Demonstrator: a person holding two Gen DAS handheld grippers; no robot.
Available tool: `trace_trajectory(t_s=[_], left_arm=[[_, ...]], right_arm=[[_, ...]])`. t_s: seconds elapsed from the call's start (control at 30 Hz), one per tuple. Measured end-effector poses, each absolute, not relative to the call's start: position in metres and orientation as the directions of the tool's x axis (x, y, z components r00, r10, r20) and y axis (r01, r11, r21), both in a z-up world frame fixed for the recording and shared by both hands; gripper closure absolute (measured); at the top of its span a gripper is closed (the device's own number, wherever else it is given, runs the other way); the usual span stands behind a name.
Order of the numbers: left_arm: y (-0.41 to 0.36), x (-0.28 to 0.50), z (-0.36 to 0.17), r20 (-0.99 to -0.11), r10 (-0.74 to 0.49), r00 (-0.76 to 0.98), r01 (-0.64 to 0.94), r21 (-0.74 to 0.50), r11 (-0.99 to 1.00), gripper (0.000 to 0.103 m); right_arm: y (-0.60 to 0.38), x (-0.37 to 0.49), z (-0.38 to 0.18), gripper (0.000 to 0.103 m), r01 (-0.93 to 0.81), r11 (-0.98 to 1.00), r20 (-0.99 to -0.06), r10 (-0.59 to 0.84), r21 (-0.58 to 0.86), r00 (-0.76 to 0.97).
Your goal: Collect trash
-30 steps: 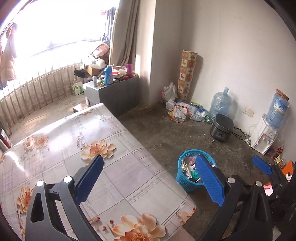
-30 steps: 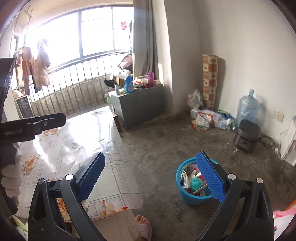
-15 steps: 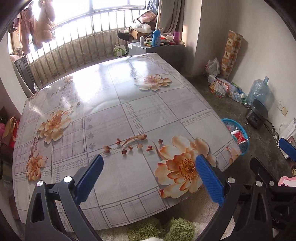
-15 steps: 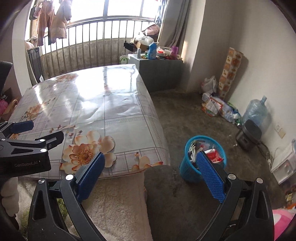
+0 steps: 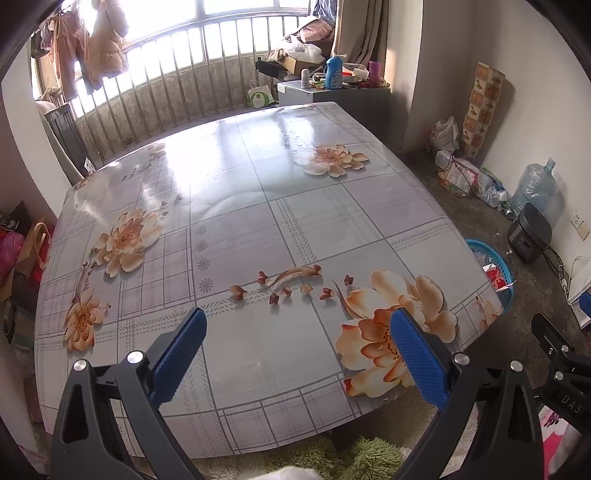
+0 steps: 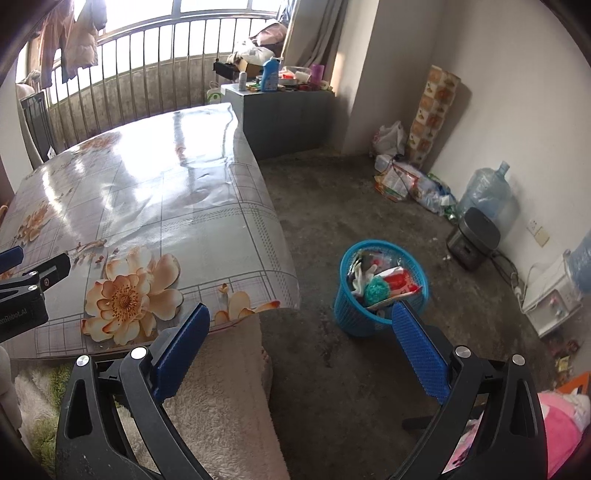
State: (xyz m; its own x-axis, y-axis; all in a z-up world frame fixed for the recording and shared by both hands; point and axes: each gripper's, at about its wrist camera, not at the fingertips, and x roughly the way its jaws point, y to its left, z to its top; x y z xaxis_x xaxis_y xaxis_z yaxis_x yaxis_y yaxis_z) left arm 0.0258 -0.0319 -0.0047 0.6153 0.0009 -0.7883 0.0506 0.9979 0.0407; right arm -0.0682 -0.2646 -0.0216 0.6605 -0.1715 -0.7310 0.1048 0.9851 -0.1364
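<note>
Left wrist view: the left tongs (image 5: 295, 354) hang open and empty above the floral-patterned vinyl-covered surface (image 5: 258, 206), which carries no visible trash. The right tongs (image 6: 301, 341) are likewise open and empty. The blue plastic mesh basket (image 6: 351, 317), holding wrappers, stands on the floor beside the surface. Judged step: searching. Next: locate loose litter.

Floral-cloth table (image 5: 258, 206), bare concrete floor (image 6: 332, 206), white walls, barred sunlit window (image 5: 207, 33).
</note>
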Motion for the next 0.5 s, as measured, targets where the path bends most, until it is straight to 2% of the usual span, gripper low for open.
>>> trace_trajectory(t_s=[0.5], left_arm=[[-0.0419,0.0285,-0.0061,-0.788,-0.002,0.616,0.086,0.065,0.994,0.006]], right_arm=[[-0.2700,-0.0699,-0.0219,0.008,0.118,0.982,-0.737,-0.187,-0.145,0.650]])
